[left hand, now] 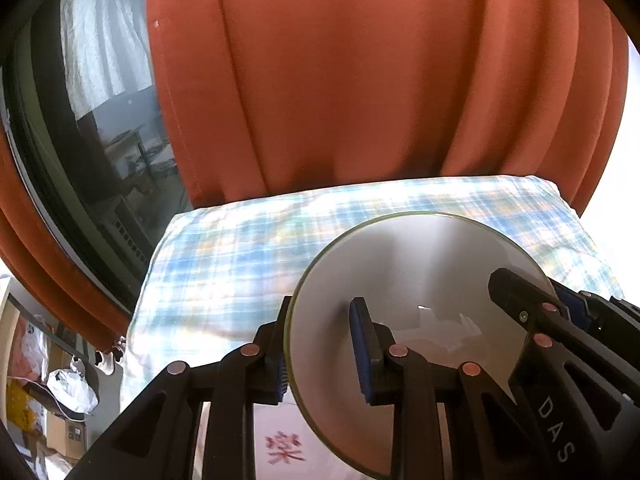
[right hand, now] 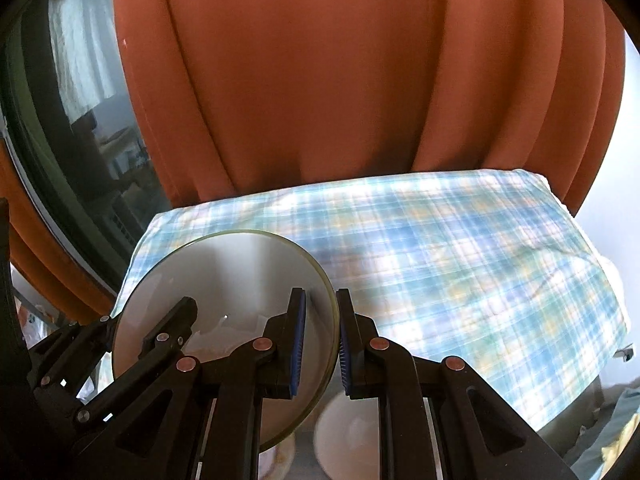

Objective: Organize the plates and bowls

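- our left claw (left hand: 320, 350) pinches the left rim of a grey plate (left hand: 404, 280).
- our right claw (right hand: 322, 344) pinches the right rim of the same plate (right hand: 224, 280).
- we hold the plate up, tilted, above the checked cloth (right hand: 460, 260) on the worktop.
- a white bowl (right hand: 348, 436) sits below it.
- orange curtains (left hand: 360, 80) hang behind.

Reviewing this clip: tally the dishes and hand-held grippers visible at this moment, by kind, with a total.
Grey plate, held at opposite rims by both grippers: 1
White bowl, below the plate: 1
Hand-held grippers, left and right: 2
Total: 4
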A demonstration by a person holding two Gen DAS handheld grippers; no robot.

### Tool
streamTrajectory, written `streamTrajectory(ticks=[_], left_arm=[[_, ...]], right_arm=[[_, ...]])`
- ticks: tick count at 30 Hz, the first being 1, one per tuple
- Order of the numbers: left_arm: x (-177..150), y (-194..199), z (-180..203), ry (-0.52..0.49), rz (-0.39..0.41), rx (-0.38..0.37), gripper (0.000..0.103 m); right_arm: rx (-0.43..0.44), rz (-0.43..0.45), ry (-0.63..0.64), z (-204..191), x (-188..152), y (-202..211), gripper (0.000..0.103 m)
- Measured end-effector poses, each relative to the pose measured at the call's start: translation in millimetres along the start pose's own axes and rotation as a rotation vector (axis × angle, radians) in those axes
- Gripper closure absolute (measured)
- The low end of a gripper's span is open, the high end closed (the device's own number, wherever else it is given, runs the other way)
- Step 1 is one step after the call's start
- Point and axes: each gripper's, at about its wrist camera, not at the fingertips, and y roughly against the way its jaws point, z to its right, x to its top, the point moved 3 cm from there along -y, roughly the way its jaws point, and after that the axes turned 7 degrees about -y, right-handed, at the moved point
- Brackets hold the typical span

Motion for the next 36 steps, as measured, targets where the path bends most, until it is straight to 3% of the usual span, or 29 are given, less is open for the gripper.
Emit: streamTrajectory(ticks=[9, 18, 36], left_arm=[[-18, 4, 53, 0.027, -0.036, 0.013, 0.079], [-43, -1, 89, 0.065, -0.091, 0.038, 0.079], [-91, -35, 108, 0.181, -0.244, 0.078, 0.079]], right_arm=[[0.024, -0.01, 0.012, 61, -13, 11, 0.085], [0.054, -0.065, 0.049, 97, -31, 4, 0.085], [0.105, -0.204, 0.163, 114, -67, -40, 0.085]])
